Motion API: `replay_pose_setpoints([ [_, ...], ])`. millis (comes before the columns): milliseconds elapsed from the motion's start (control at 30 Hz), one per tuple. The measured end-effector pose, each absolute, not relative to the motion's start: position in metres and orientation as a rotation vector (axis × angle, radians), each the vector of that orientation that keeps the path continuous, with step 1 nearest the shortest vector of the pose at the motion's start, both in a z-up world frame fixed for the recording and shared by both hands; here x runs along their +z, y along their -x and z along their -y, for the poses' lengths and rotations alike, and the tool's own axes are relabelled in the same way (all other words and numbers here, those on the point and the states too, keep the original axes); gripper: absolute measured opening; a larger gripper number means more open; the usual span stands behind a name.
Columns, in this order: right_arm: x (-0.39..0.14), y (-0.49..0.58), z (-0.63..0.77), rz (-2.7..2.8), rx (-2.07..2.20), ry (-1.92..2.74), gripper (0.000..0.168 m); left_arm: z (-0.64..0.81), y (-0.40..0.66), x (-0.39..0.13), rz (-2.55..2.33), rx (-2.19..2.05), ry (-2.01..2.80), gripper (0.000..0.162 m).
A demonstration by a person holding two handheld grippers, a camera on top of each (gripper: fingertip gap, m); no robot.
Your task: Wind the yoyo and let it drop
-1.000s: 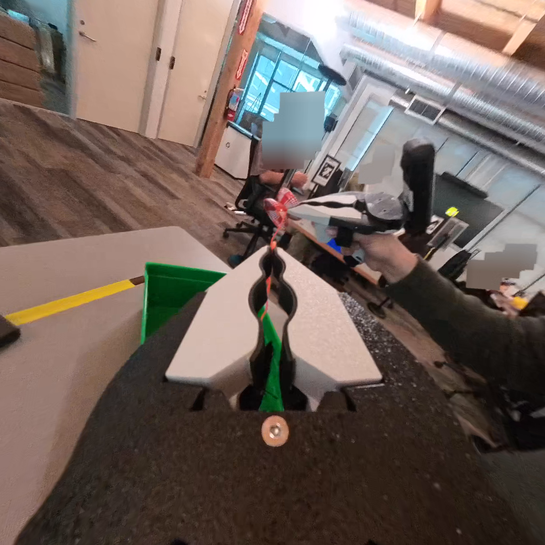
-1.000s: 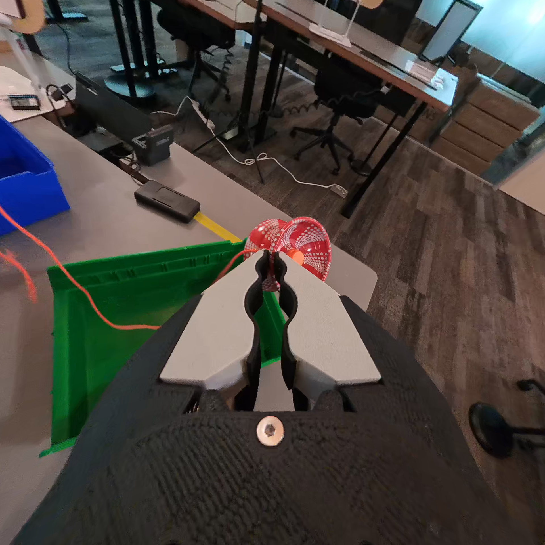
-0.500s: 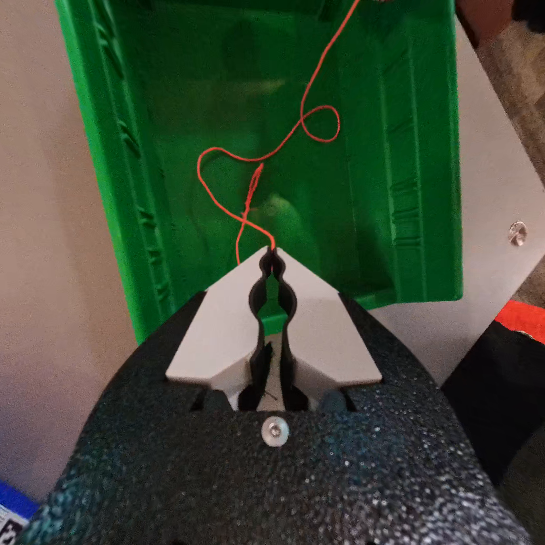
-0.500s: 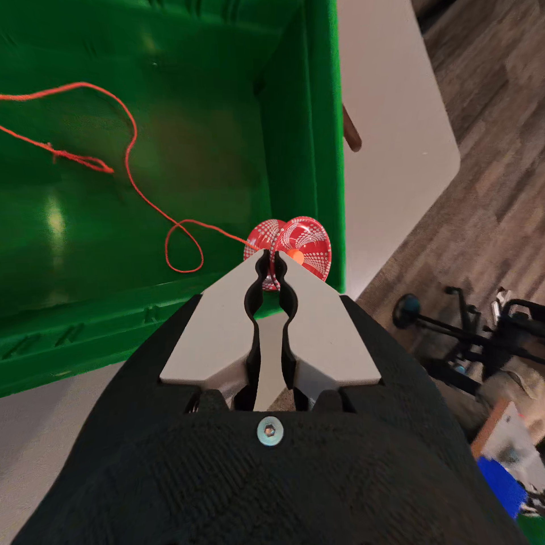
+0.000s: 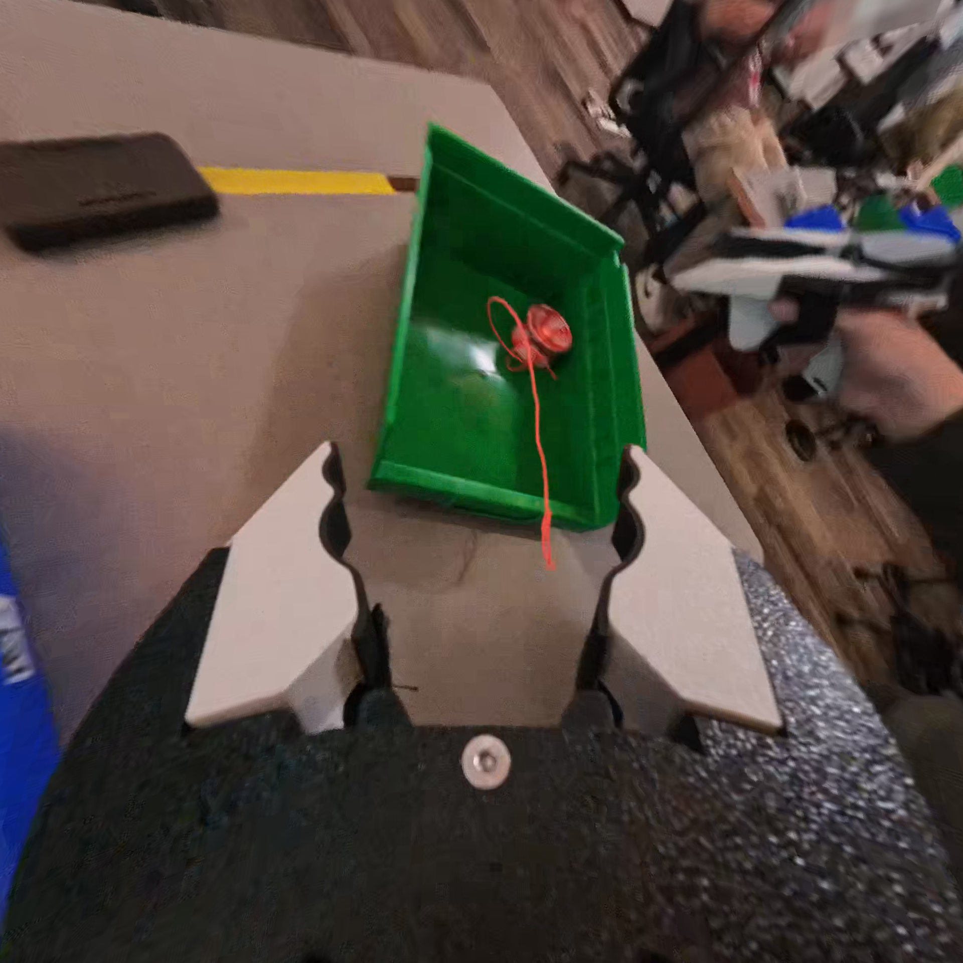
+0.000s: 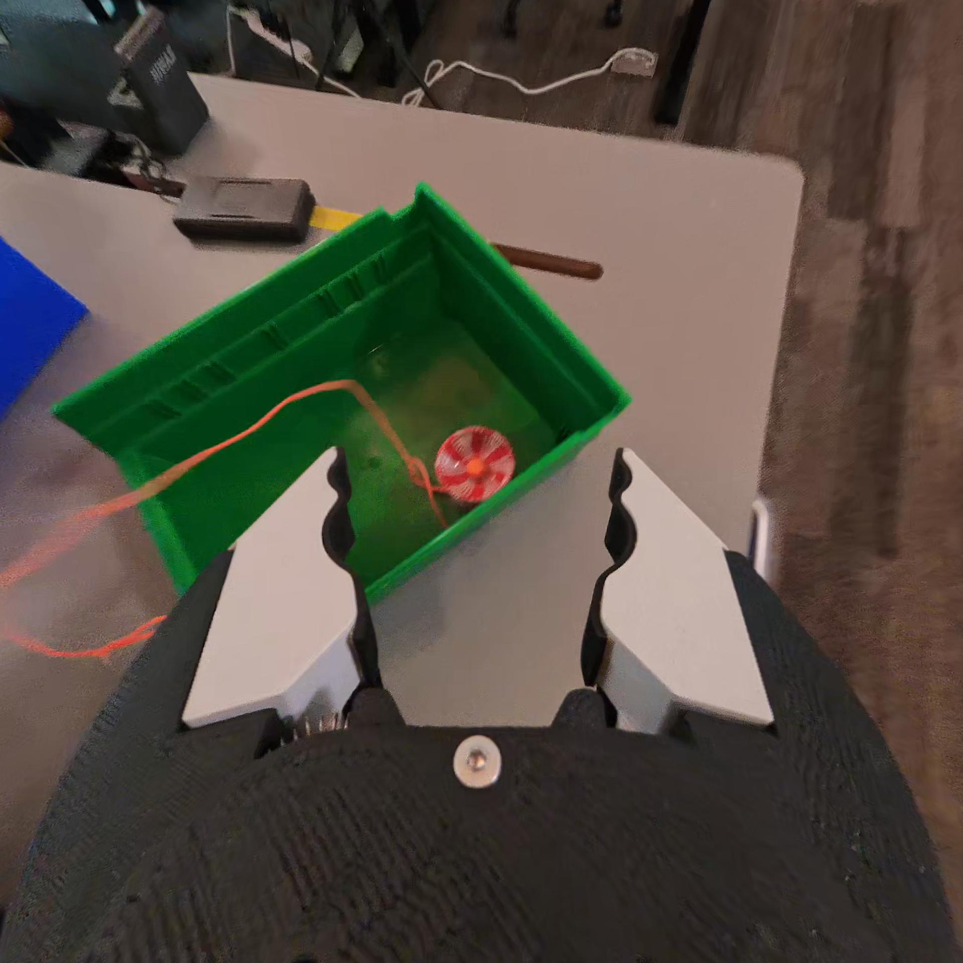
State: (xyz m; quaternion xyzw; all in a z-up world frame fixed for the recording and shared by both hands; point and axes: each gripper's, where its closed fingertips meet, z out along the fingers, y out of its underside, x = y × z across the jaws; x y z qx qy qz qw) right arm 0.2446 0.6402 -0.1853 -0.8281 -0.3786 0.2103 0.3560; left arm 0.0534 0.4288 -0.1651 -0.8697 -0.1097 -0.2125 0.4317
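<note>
A red and white yoyo [image 5: 544,333] [image 6: 474,465] lies inside a green bin [image 5: 453,484] [image 6: 250,344] on the grey table. Its orange string [image 5: 539,437] [image 6: 219,448] runs from the yoyo over the bin's rim and ends loose over the table. My left gripper [image 5: 479,458] is open and empty, above the table near the bin's near wall. My right gripper [image 6: 477,458] is open and empty, above the bin's corner. The right gripper also shows in the left wrist view [image 5: 813,271], held in a hand.
A black flat device [image 5: 99,187] [image 6: 245,208] lies on the table beside a yellow tape strip [image 5: 292,182]. A blue bin [image 6: 31,323] stands at the left. A brown stick [image 6: 547,263] lies behind the green bin. The table edge [image 6: 781,312] and wooden floor are to the right.
Both grippers opened. The right let go of the yoyo, which now lies in the green bin. The left let go of the string. Both have drawn back from the bin.
</note>
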Motion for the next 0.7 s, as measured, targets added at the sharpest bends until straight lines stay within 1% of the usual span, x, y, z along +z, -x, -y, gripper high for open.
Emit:
replay_pose_setpoints([
  [100,-0.202,-0.251,-0.603,0.884,0.671,2.212,0.104,-0.399,0.005,-0.156,0.440,-0.383,2.027,0.093],
  [200,-0.224,-0.251,-0.577,0.840,0.686,2.264,0.107,-0.386,0.028,-0.161,0.540,-0.426,1.996,0.100],
  [233,-0.231,-0.249,-0.570,0.821,0.698,2.289,0.108,-0.381,0.040,-0.171,0.566,-0.349,2.038,0.104],
  [300,-0.241,-0.243,-0.558,0.795,0.729,2.324,0.109,-0.359,0.071,-0.206,0.638,-0.085,2.181,0.116],
  [367,-0.248,-0.235,-0.545,0.797,0.775,2.344,0.105,-0.334,0.092,-0.246,0.660,0.131,2.342,0.127],
  [400,-0.253,-0.233,-0.540,0.804,0.777,2.355,0.103,-0.323,0.096,-0.264,0.661,0.180,2.420,0.127],
  [433,-0.257,-0.232,-0.538,0.819,0.762,2.360,0.097,-0.314,0.098,-0.281,0.673,0.211,2.480,0.125],
  [467,-0.262,-0.231,-0.536,0.840,0.737,2.364,0.090,-0.307,0.099,-0.294,0.684,0.218,2.520,0.119],
  [533,-0.267,-0.226,-0.534,0.882,0.727,2.368,0.073,-0.300,0.096,-0.314,0.714,0.178,2.561,0.101],
  [567,-0.266,-0.224,-0.534,0.875,0.732,2.369,0.059,-0.298,0.094,-0.320,0.728,0.145,2.560,0.086],
  [633,-0.268,-0.226,-0.536,0.919,0.650,2.362,0.050,-0.307,0.082,-0.321,0.716,-0.021,2.489,0.054],
  [667,-0.269,-0.224,-0.533,0.969,0.635,2.343,0.046,-0.307,0.080,-0.320,0.699,-0.027,2.494,0.044],
  [700,-0.269,-0.221,-0.531,0.981,0.632,2.334,0.041,-0.305,0.078,-0.319,0.620,0.011,2.528,0.025],
])
